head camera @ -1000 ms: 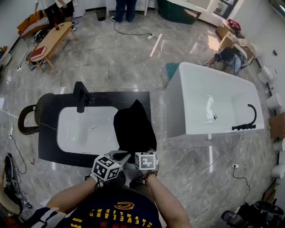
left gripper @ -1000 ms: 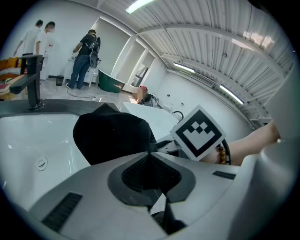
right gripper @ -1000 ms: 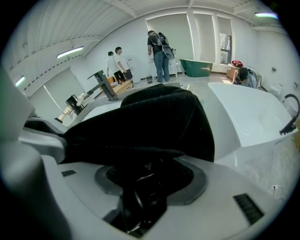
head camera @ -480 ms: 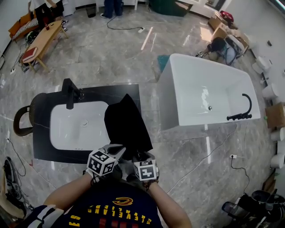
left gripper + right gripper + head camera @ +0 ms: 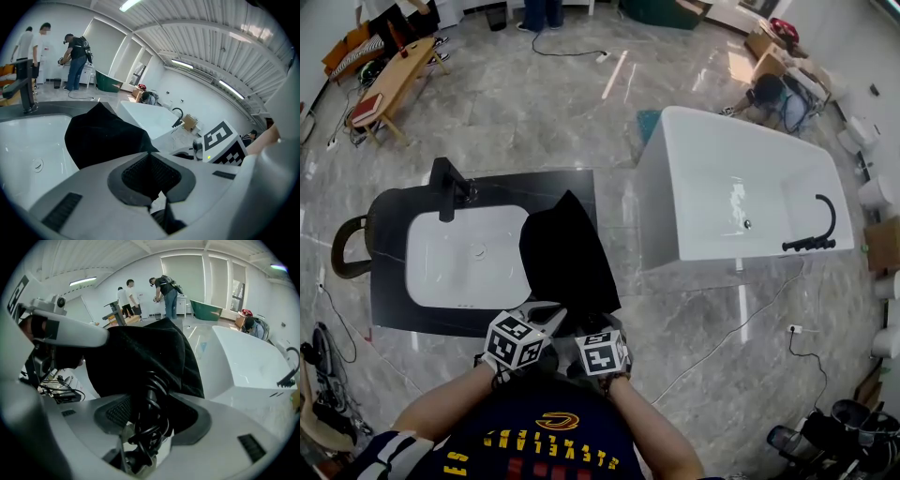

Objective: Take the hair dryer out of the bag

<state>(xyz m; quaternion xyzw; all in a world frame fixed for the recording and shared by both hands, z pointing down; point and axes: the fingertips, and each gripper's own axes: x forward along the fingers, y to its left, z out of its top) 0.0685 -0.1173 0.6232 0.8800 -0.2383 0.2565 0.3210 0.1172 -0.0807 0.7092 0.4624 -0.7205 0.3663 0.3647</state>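
A black cloth bag (image 5: 567, 258) lies on the dark counter beside the sink, its near end at my grippers. My left gripper (image 5: 551, 317) is shut on the bag's edge; in the left gripper view black fabric (image 5: 101, 138) runs down between the jaws of that gripper (image 5: 151, 176). My right gripper (image 5: 591, 330) sits close beside it at the bag's mouth. In the right gripper view its jaws are shut on a bundle of coiled black cord (image 5: 152, 404) coming out of the bag (image 5: 145, 355). The dryer's body is hidden.
The white sink basin (image 5: 459, 258) with a black faucet (image 5: 448, 187) is set in the black counter (image 5: 506, 187). A white bathtub (image 5: 741, 197) stands to the right. A wooden bench (image 5: 389, 84) and standing people are far off.
My right gripper has shifted a little toward me at the bag's mouth. The left gripper keeps its hold on the bag's edge.
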